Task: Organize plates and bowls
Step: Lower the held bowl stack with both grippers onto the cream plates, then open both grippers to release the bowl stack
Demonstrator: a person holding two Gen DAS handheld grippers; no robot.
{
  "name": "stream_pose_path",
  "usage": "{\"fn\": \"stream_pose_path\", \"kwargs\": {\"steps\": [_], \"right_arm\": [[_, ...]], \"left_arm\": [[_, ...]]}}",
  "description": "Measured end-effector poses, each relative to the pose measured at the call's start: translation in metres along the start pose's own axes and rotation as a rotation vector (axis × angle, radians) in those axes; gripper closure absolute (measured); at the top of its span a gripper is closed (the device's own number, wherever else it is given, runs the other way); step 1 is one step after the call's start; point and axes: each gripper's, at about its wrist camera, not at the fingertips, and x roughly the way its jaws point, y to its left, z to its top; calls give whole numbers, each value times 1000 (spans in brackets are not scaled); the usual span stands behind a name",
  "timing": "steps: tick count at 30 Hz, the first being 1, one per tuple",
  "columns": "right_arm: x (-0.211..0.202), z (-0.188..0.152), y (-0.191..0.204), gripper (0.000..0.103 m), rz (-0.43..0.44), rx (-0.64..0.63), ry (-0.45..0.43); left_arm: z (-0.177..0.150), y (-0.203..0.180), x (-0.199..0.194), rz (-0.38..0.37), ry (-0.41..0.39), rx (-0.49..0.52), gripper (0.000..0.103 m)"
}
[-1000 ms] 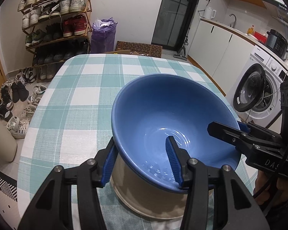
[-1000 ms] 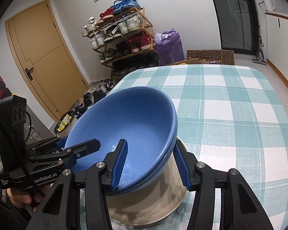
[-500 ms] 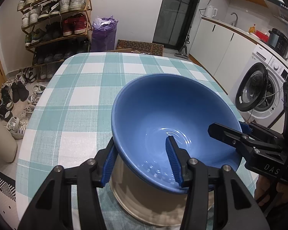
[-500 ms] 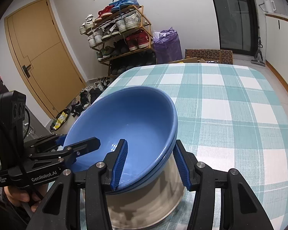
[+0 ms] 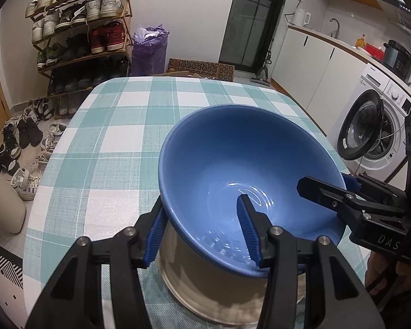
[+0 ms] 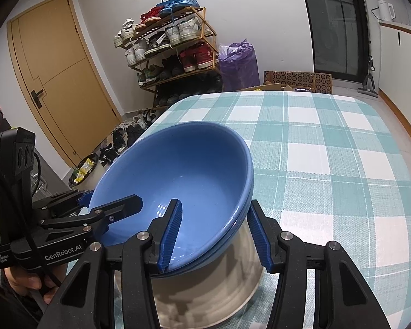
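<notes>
White lettering "GenRobot.AI" runs along the black plastic body of the left gripper [image 6: 80, 204] in the right wrist view, while "DAS", cut off at the edge, shows on the black right gripper [image 5: 323, 189].

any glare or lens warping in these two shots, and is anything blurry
Left wrist view: white ceiling-light glare streaks the bottom of the blue bowl; fisheye bends the shoe rack and darkens the corners. Right wrist view: fainter glints in the bowl, the door bows, and the metal bowl beneath looks smeared and soft.
</notes>
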Motion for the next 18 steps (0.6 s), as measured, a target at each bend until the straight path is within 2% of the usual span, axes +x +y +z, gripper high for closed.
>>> {"fn": "stream_pose_path", "kwargs": {"steps": [10, 15, 18], "right_arm": [[-5, -1, -9, 51, 2, -5, -20], [-12, -5, -12, 37, 7, -4, -39], [-18, -10, -12, 17, 6, -7, -68]], "left_arm": [[-4, -2, -10, 12, -26, 12, 49], [-5, -5, -21, 16, -59, 38, 34], [-6, -8, -28, 20, -84, 54, 23]]}}
